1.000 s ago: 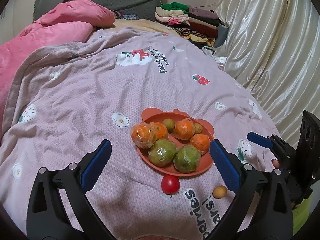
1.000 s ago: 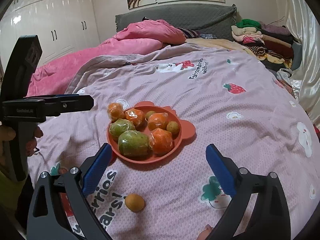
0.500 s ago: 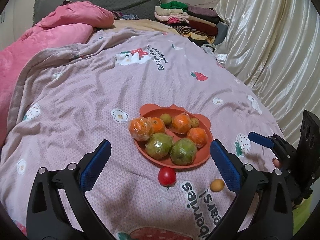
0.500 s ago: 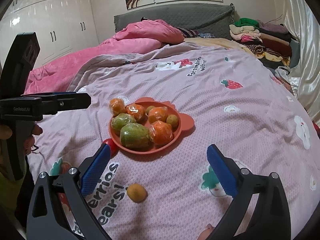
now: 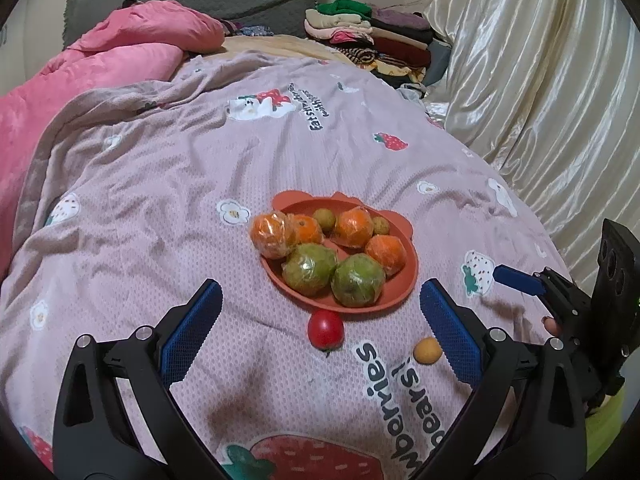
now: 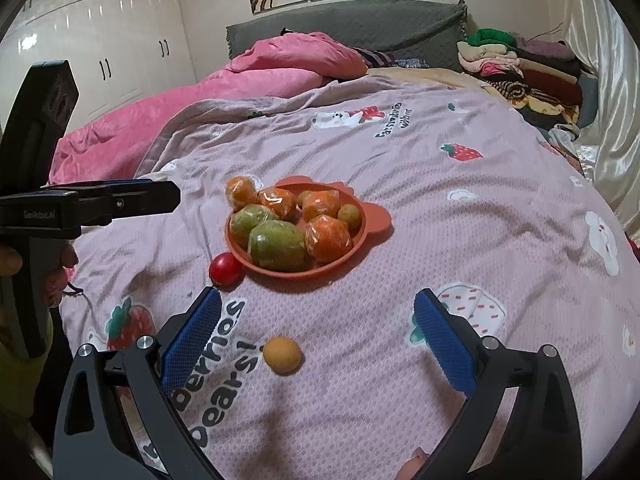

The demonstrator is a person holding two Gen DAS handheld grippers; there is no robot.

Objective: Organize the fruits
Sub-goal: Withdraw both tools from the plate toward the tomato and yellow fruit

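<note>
Tomato [image 5: 325, 328] beside plate [image 5: 408, 280], ahead between open left gripper [image 5: 320, 316] fingers.

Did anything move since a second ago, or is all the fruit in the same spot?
Only the tools moved. Both pulled back a little from the plate, so the red tomato now shows in the right view. The left tool and right tool stayed open and empty. The tomato, the small yellow fruit and the fruit on the plate stayed put.
</note>
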